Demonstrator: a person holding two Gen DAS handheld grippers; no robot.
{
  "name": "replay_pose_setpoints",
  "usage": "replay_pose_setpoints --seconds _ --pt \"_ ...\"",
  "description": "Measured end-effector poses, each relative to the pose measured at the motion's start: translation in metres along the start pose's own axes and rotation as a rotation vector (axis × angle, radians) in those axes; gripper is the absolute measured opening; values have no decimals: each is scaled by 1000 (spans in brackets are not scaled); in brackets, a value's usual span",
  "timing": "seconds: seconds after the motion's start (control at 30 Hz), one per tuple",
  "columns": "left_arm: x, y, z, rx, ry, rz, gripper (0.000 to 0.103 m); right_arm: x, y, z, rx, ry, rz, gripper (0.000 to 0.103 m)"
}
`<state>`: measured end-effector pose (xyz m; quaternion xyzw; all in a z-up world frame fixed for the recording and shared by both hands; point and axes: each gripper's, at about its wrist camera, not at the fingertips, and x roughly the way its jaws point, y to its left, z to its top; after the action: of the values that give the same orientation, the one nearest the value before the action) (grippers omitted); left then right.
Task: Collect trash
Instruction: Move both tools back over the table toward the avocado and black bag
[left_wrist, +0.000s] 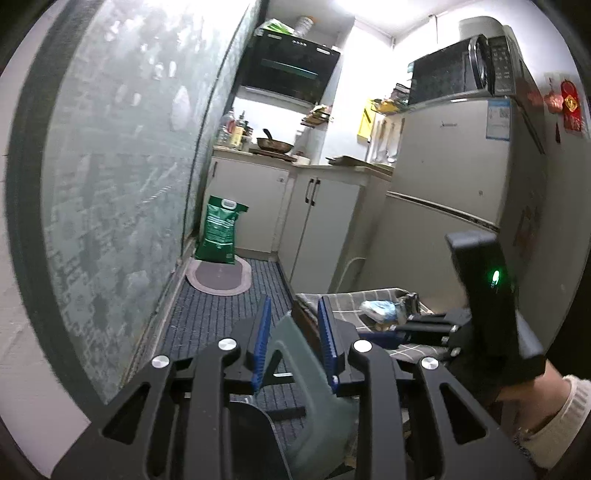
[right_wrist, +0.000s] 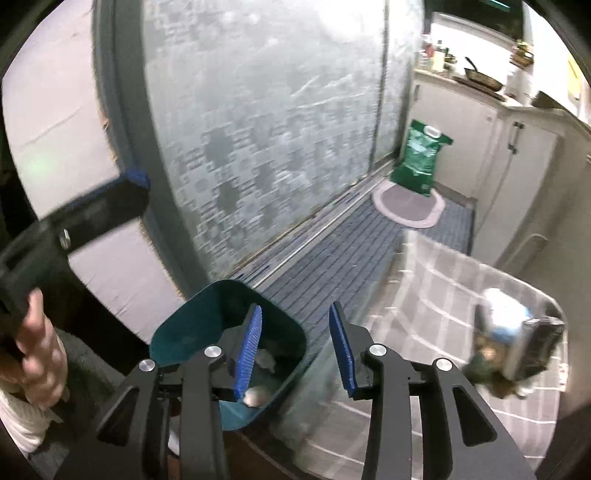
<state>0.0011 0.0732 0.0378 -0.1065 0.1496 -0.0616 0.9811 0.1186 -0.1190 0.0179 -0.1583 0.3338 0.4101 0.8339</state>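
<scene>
The left gripper (left_wrist: 293, 332) has its jaws clamped on the bin (right_wrist: 229, 354) rim, low centre of its frame. The right gripper (right_wrist: 295, 347) hangs above with jaws apart, empty. Judging by the crumpled scraps (right_wrist: 266, 360) already in the bin, one drop is done. More trash (right_wrist: 517, 347) sits at the frame's right on the checked table (right_wrist: 424, 295); reaching it comes next.

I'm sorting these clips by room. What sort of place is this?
A small home kitchen, most likely: a range hood above a pan on the counter, and a fridge with a microwave on top.
</scene>
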Motion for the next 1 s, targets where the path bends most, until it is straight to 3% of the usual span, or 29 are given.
replay_pose_setpoints --seconds 0.33,0.5,0.63,1.0 --pt "34 -38 -2 31 44 -66 30 -45 -71 -8 72 -42 -105 44" --pt "56 -54 -9 52 84 -89 35 -59 -98 1 58 -55 -128 63" --pt "71 -65 -17 71 118 -96 35 -69 -120 6 77 -95 -136 66" --pt "120 -93 -42 113 267 -158 40 -76 -168 -34 182 -92 -144 77"
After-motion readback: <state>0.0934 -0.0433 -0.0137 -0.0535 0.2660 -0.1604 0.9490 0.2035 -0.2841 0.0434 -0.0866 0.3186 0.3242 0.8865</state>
